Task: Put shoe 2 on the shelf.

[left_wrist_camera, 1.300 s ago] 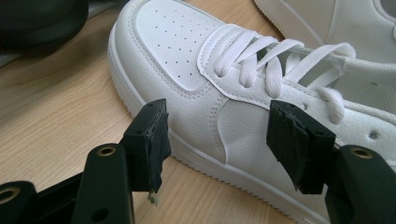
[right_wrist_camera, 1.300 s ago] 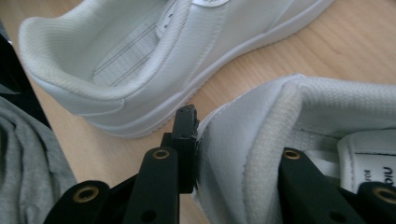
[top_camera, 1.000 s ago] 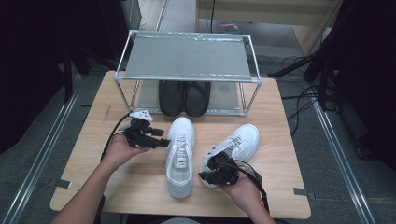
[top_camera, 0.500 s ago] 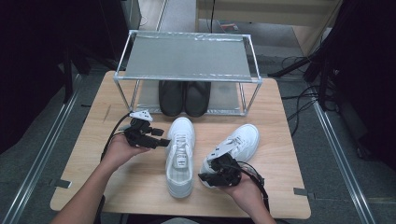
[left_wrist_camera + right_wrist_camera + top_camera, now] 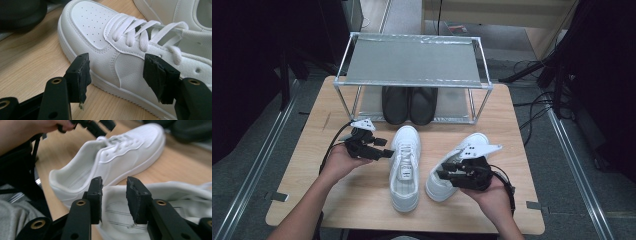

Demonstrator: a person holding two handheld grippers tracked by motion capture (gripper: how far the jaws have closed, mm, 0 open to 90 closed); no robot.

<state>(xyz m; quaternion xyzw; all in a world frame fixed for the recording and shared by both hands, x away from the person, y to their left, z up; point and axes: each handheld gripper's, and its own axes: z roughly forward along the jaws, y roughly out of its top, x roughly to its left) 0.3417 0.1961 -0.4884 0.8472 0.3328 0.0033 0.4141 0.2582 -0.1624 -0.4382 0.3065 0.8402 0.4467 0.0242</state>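
Observation:
Two white sneakers lie on the wooden table (image 5: 362, 200). The left sneaker (image 5: 404, 167) points at the rack, and my left gripper (image 5: 387, 152) hovers at its left side. Its jaws stand open along the sneaker's flank (image 5: 125, 65) without touching it. The right sneaker (image 5: 464, 150) lies slanted. My right gripper (image 5: 441, 175) hangs over its heel opening (image 5: 130, 220). Its jaws have just been closing but stay apart, with nothing pressed between the pads (image 5: 136, 195). The left sneaker (image 5: 112, 157) lies farther off in the right gripper view.
A metal shoe rack (image 5: 412, 62) stands at the back of the table. A pair of black shoes (image 5: 409, 105) sits on its lower level. The table's front edge is close to the person's forearms. Cables lie on the floor at the right (image 5: 532, 107).
The right gripper has risen and shifted slightly away from the person over the right sneaker's heel. The left gripper and both sneakers have stayed put.

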